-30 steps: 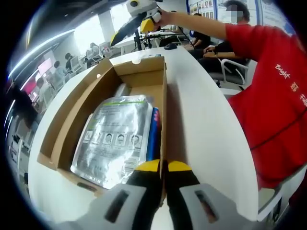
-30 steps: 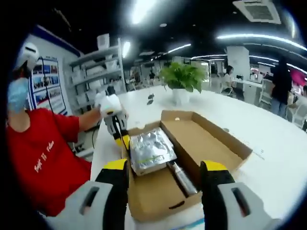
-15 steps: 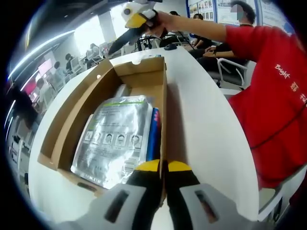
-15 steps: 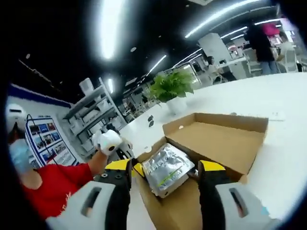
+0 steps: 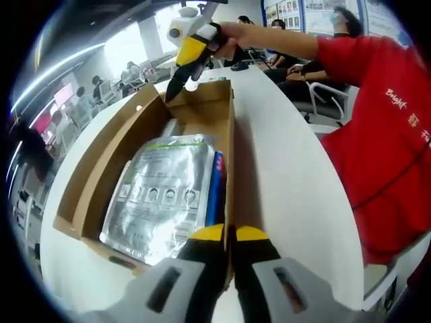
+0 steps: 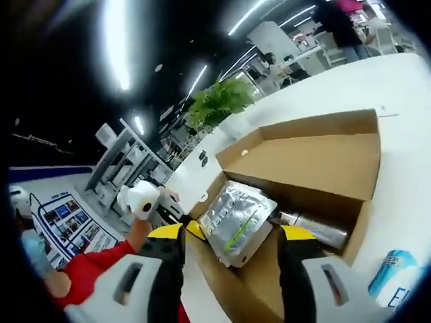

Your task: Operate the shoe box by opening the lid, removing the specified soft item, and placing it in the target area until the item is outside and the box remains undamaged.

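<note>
Since the earlier frame the right gripper (image 5: 176, 84) is dipping, jaws wide, toward the box's (image 5: 94, 182) far end. Left gripper (image 5: 229, 235) is pinching the box wall. Silver pouch (image 5: 161, 192) is lying inside; approach low and nip one corner.

One shoe box (image 5: 151, 128), one silver pouch (image 5: 161, 192), one bottle (image 6: 316, 229), one plant (image 6: 219, 102).

Silver pouch (image 5: 163, 192): I can't read its print, lower corner hidden behind my left hand-held gripper (image 5: 229, 233) | blue item (image 5: 215, 188): mostly covered by pouch | metal cylinder (image 6: 313, 229): one end under pouch | blue-white object (image 6: 394, 269): cut by edge, label unreadable.
</note>
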Demonstrator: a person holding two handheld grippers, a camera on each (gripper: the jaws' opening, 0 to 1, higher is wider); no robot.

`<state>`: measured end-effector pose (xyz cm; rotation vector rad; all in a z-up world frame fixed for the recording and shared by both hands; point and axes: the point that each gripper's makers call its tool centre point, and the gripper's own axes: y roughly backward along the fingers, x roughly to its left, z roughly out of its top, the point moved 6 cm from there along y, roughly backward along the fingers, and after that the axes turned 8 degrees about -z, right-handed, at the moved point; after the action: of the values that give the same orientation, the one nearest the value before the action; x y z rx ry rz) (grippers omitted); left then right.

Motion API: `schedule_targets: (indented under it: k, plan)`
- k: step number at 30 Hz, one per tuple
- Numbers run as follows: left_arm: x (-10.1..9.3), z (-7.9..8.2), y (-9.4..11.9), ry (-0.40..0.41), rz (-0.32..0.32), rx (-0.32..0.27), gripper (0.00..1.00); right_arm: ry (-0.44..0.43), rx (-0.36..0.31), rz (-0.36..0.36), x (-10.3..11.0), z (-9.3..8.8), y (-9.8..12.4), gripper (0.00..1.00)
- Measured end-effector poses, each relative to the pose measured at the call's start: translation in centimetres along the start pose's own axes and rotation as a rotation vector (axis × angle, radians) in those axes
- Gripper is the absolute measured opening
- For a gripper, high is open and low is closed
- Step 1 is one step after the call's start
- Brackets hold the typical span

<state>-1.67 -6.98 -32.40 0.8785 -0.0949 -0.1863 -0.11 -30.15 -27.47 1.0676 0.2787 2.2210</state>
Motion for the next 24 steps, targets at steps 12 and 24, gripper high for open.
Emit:
schedule_targets:
  k: [12, 24]
  plan:
    - [-0.03, 0.01, -0.01, -0.007, 0.005, -0.002, 0.02, 0.004, 0.015, -0.027, -0.09, -0.40, -0.50, 0.57]
    - [-0.16, 0.13, 0.00, -0.008, 0.002, -0.002, 0.02, -0.065, 0.034, -0.025, 0.23, -0.75, -0.77, 0.59]
